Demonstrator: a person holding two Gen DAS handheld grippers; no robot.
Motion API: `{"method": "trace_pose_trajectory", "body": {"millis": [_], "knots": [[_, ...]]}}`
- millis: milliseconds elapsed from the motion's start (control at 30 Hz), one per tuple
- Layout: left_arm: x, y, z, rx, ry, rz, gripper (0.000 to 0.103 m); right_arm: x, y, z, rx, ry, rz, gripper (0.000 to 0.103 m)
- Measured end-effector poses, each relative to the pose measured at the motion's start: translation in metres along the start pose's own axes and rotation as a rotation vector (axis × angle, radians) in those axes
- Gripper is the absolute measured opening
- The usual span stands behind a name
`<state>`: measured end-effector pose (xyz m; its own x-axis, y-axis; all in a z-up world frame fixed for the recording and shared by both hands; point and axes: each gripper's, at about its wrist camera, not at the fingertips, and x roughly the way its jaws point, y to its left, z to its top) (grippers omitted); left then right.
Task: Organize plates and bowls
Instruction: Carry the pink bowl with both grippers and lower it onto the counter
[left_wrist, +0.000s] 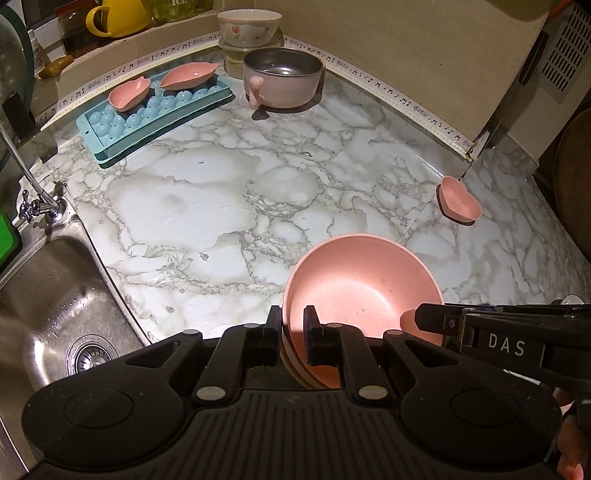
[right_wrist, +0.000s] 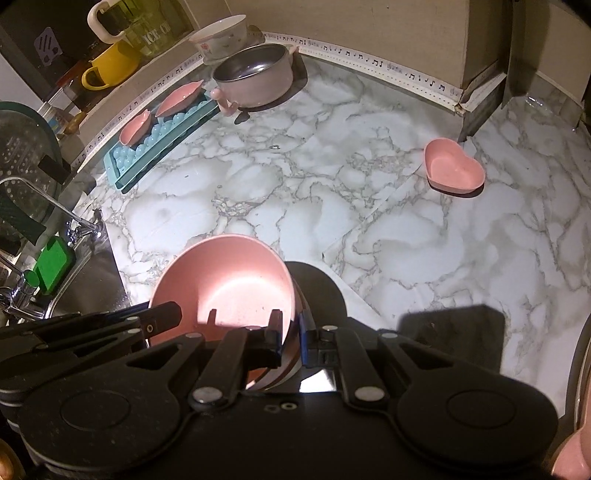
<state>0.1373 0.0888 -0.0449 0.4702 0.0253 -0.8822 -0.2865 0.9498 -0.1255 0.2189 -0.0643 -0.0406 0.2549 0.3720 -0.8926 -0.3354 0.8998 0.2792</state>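
A large pink bowl (left_wrist: 362, 288) (right_wrist: 229, 280) hangs tilted just above the marble counter (left_wrist: 207, 206), with striped rims of other bowls nested under it. My left gripper (left_wrist: 292, 332) is shut on its left rim, one finger inside and one outside. On the opposite rim my right gripper (right_wrist: 291, 334) is shut the same way. Each gripper shows in the other's view: the right gripper (left_wrist: 423, 317) from the right, the left gripper (right_wrist: 171, 314) from the left. A pink heart-shaped dish (left_wrist: 460, 201) (right_wrist: 454, 168) sits alone at the right.
Two pink leaf dishes (left_wrist: 190, 75) (left_wrist: 129, 94) lie on a blue ice tray (left_wrist: 147, 118) at the back left. A steel-lined pink pot (left_wrist: 282, 79) and a floral bowl (left_wrist: 247, 26) stand behind. The sink (left_wrist: 55, 288) and tap (left_wrist: 40, 206) are at the left.
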Motion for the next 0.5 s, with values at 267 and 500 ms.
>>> {"method": "trace_pose_trajectory", "body": {"millis": [267, 500], "knots": [[0.001, 0.003, -0.001, 0.004, -0.003, -0.002, 0.011, -0.001, 0.000, 0.003, 0.000, -0.002, 0.016, 0.016], [-0.013, 0.007, 0.001, 0.022, -0.039, -0.004, 0.012, -0.012, 0.000, 0.004, -0.015, -0.022, 0.027, 0.020]]}}
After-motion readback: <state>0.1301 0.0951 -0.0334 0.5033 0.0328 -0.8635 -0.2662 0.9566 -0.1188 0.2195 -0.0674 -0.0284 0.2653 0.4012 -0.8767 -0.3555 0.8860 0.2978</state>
